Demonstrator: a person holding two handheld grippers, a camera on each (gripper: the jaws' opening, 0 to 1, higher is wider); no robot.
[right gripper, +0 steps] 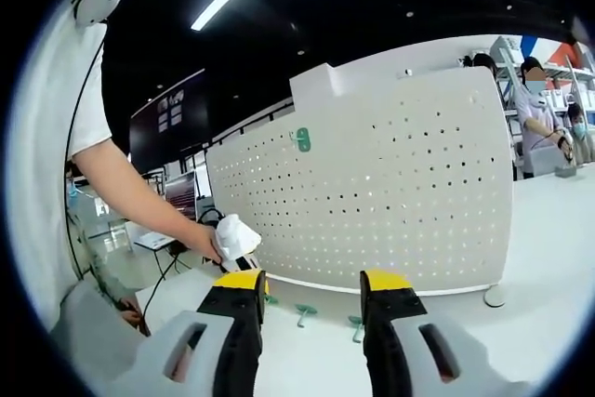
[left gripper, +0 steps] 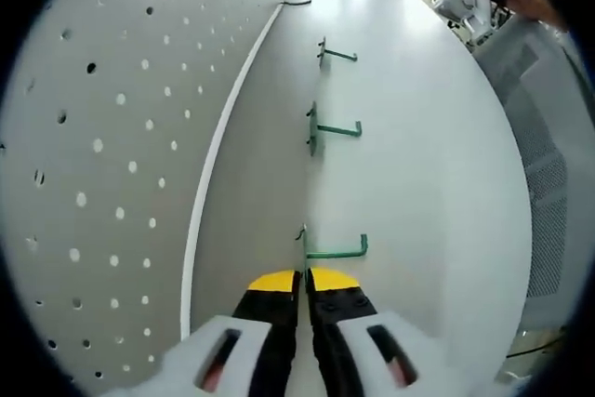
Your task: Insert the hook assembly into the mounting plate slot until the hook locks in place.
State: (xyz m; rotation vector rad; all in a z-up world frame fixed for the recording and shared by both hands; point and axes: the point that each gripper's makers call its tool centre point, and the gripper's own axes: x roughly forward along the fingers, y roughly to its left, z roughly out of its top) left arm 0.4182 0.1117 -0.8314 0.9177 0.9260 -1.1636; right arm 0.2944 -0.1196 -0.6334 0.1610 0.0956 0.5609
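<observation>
A white pegboard mounting plate (right gripper: 390, 183) stands upright on the white table (right gripper: 548, 230), with one green hook (right gripper: 300, 139) hung near its top left. In the left gripper view the pegboard (left gripper: 121, 155) runs along the left. Three green hooks lie in a row on the table beside it: a far hook (left gripper: 335, 53), a middle hook (left gripper: 332, 129) and a near hook (left gripper: 335, 250). My left gripper (left gripper: 305, 278) is shut, its yellow tips right at the near hook's back plate; I cannot tell whether they pinch it. My right gripper (right gripper: 314, 285) is open with nothing between its fingers, facing the pegboard.
A person's hand holds the left gripper (right gripper: 237, 239) low by the pegboard's left end, above the green hooks (right gripper: 305, 311) on the table. The pegboard's foot (right gripper: 495, 297) rests at right. People stand at shelves (right gripper: 544, 109) far right. A grey mesh panel (left gripper: 548, 165) borders the table.
</observation>
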